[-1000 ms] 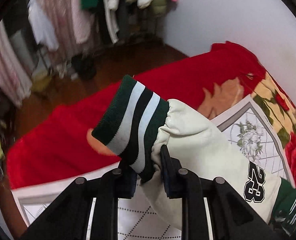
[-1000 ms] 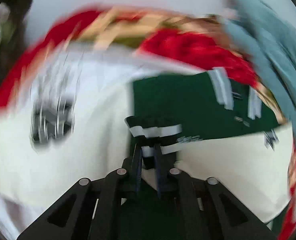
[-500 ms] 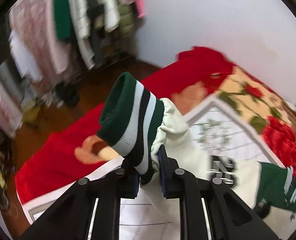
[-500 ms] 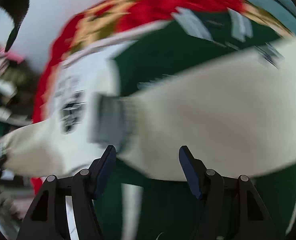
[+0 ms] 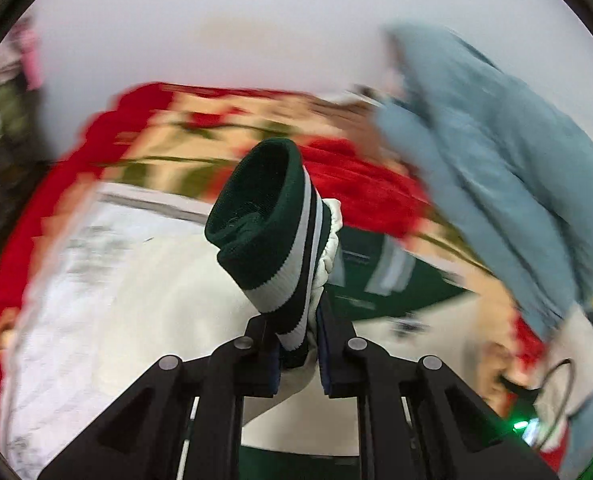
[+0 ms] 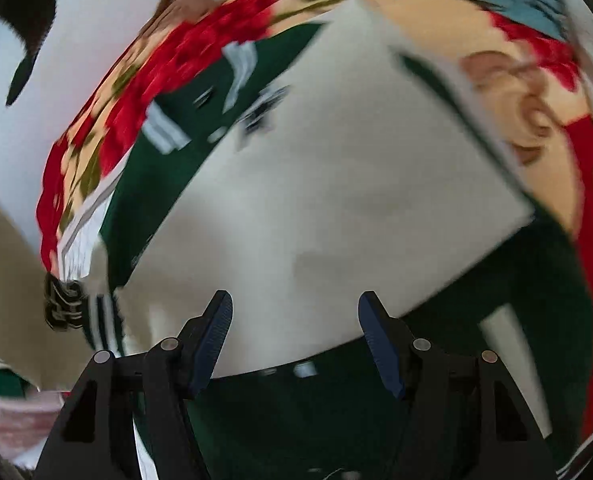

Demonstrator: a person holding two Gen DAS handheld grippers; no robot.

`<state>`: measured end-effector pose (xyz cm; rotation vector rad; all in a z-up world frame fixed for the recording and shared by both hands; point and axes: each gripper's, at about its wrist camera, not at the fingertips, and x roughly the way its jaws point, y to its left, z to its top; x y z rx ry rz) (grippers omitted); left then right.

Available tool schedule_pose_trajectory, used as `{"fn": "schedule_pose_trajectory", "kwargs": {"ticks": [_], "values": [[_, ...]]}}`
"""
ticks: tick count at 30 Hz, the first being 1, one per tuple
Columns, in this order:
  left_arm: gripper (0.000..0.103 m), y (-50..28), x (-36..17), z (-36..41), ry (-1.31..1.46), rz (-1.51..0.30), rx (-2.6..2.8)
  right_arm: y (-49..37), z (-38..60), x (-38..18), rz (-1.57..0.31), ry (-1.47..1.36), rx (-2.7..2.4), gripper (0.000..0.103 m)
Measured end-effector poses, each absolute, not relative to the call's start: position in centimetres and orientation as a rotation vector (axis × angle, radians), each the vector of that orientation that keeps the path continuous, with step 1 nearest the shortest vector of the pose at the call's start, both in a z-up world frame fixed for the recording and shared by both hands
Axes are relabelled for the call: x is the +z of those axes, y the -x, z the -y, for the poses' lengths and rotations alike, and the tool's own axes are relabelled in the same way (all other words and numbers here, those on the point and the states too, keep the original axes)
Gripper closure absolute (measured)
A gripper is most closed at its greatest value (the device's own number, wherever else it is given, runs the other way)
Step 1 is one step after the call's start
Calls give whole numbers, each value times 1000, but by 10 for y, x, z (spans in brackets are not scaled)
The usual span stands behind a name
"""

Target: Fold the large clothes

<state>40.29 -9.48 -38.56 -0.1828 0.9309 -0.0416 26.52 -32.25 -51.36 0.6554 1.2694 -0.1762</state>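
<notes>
Left gripper: clenched on striped sleeve cuff, cuff raised above the jacket. Right gripper: released, nothing between its pads, hovering over the cream sleeve panel. Jacket location: spread on the red floral bedspread. Step, judged: folding the left sleeve across the body. Next: lay the cuff flat, then let go. Left view only: blue garment hanging nearby. Right view only: green body, blurred.
</notes>
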Motion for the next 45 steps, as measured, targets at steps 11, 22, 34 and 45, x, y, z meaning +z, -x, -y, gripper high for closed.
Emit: {"fn": "schedule_pose_trajectory", "kwargs": {"ticks": [11, 22, 34, 45], "values": [[84, -442, -494, 289, 21, -1210, -270, -200, 467, -544, -1302, -680, -369, 35], [11, -409, -472, 186, 107, -1182, -176, -152, 499, -548, -1313, -753, -343, 20], [12, -312, -571, -24, -58, -1342, 421, -204, 440, -573, -1397, -263, -326, 20], [98, -344, -576, -39, 41, -1259, 341, -255, 400, -587, -1423, -255, -299, 89]]}}
